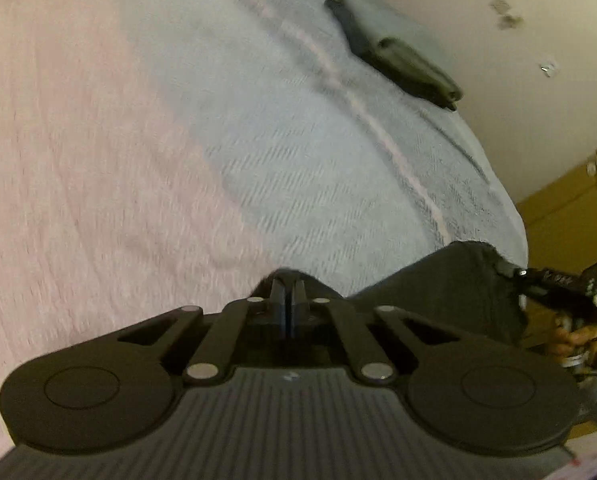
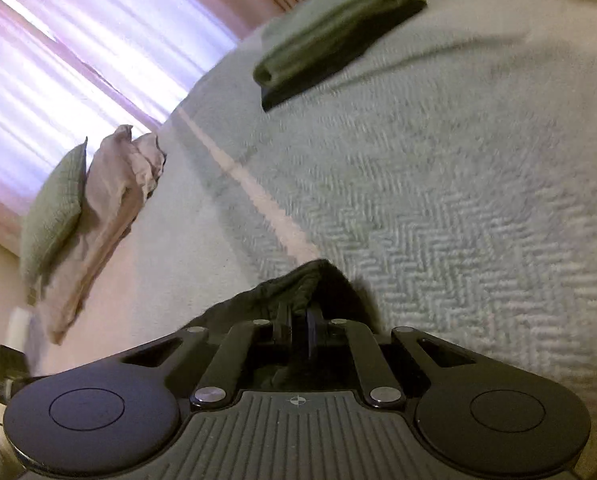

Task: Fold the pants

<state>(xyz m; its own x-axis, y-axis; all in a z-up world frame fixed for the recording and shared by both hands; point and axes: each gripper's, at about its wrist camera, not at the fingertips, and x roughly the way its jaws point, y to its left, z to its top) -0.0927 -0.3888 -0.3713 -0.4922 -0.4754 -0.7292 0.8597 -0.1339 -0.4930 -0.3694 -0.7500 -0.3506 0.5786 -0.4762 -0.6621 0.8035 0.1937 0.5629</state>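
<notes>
Dark pants (image 1: 438, 292) hang stretched between both grippers above the bed. In the left wrist view my left gripper (image 1: 288, 282) is shut on one edge of the cloth. The fabric runs right to my right gripper (image 1: 510, 271), which pinches the other end. In the right wrist view my right gripper (image 2: 298, 312) is shut on a bunched fold of the pants (image 2: 286, 286), which drapes over its fingers. Most of the garment is hidden below both gripper bodies.
The bed carries a pale herringbone blanket (image 2: 458, 184) with a light stripe. A folded stack of green and dark clothes (image 2: 330, 36) (image 1: 402, 56) lies at the far side. A green pillow (image 2: 54, 212) and a beige one (image 2: 114, 200) lean by the curtained window (image 2: 78, 52). A hand (image 1: 578, 336) holds the right gripper.
</notes>
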